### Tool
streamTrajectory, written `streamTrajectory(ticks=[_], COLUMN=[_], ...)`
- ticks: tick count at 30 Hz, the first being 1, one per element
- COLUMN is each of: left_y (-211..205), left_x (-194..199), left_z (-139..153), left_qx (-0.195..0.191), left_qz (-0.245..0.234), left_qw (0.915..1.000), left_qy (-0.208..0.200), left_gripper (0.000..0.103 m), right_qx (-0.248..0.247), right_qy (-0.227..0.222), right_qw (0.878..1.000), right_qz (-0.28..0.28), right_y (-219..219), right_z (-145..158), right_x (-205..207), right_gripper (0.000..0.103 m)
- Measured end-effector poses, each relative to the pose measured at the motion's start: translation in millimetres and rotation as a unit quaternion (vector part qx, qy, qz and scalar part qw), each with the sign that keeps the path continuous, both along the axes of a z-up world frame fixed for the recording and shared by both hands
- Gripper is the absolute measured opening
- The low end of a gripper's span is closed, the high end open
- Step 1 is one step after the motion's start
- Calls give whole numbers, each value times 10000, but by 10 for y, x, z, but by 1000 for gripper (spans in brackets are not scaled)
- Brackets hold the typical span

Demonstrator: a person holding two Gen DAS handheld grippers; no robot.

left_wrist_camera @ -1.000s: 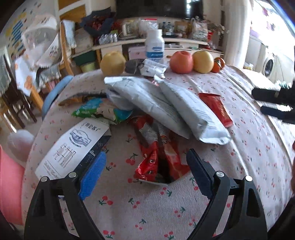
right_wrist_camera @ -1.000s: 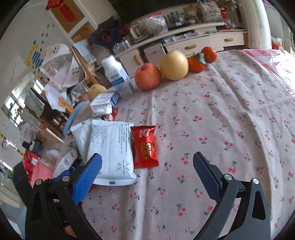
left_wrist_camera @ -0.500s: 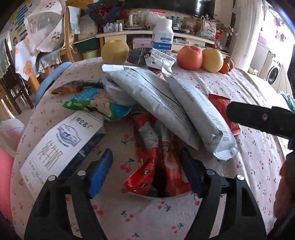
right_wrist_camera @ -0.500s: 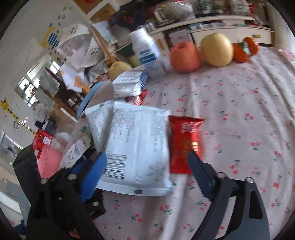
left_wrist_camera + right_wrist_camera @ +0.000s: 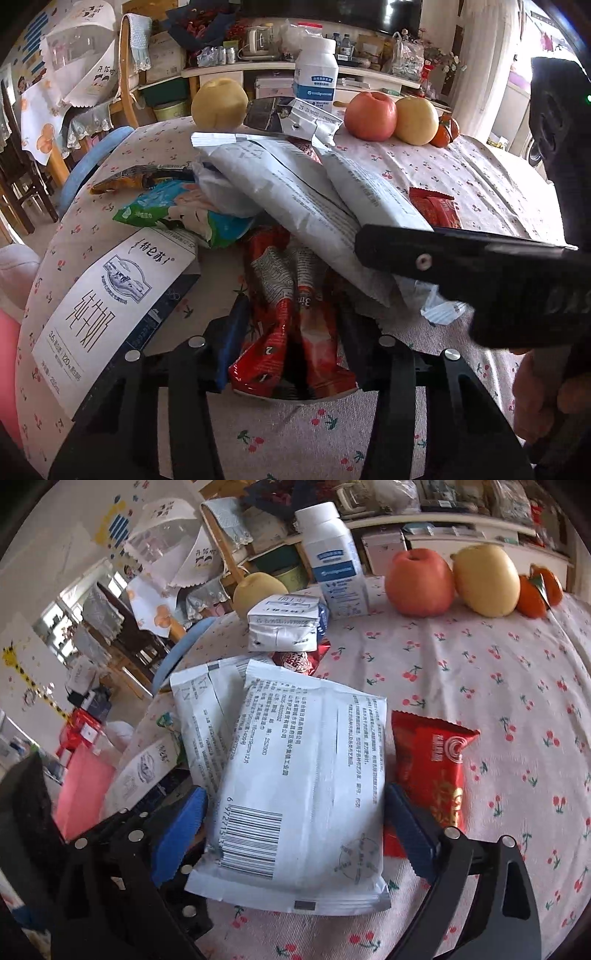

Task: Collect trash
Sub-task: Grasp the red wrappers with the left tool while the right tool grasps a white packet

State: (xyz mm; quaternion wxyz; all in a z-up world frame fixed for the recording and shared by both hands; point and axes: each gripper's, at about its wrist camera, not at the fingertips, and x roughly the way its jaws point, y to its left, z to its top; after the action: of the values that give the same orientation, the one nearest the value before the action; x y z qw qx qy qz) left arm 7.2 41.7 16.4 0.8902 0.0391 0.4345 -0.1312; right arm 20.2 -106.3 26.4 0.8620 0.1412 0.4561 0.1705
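A pile of wrappers lies on the cherry-print tablecloth (image 5: 480, 177). My left gripper (image 5: 291, 343) has its blue pads on either side of crumpled red snack wrappers (image 5: 291, 314) and touches them. My right gripper (image 5: 295, 823) is open, its pads straddling a white packet with a barcode (image 5: 306, 775). A second white packet (image 5: 199, 716) lies beside it. A red sachet (image 5: 432, 760) lies just right of the white packet. The right gripper's black body (image 5: 480, 266) crosses the left wrist view over the white packets (image 5: 295, 192).
A flattened milk carton (image 5: 103, 302), a green-and-blue wrapper (image 5: 177, 214) and a small folded carton (image 5: 284, 627) lie on the table. At the far edge stand a white bottle (image 5: 332, 561), an apple (image 5: 421, 583), pears (image 5: 484, 583) and a persimmon (image 5: 535, 594). Chairs stand to the left.
Both grippers have moved forward into the pile. The left jaws have narrowed around the red wrappers. The right gripper now straddles the white packet and crosses the left wrist view.
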Motion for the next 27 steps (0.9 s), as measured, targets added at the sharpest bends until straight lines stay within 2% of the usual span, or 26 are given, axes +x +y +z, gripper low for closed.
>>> streamTrajectory(ticks=[2,4,7,10,13,23,27], left_y=[13,24,42,65,92,242,331], left_x=[-2,-9,-13,-34,-62,-187,-243], left_z=[2,5,6,12,24,114,182], left_qx=[-19,-20,-65,-101,-150,-389,-549], left_qz=[-16,-24,-27,-41,-53,-186,-205], left_qw=[10000,10000,10000,9999,9999,9991,9982], left_qy=[10,14,28,43,50,-11,-133], left_gripper=[48,48,47,47,46,46,41], right_qx=[-38,-78,-37,-213,-342,-268,-147], right_qy=[-19,-25,-10,-84,-144,-457,-543], right_qw=[10000,10000,10000,9997,9993,9986,9982], right_qz=[11,-14,-27,1,43,-85,-188], right_y=[11,15,-10,29,61,-62,-127], right_z=[0,-1,-1,22,37,175,233], right_x=[-4,-6,-2,-23,-45,-187,-291], right_gripper=[94,88,84,79,78,76,76])
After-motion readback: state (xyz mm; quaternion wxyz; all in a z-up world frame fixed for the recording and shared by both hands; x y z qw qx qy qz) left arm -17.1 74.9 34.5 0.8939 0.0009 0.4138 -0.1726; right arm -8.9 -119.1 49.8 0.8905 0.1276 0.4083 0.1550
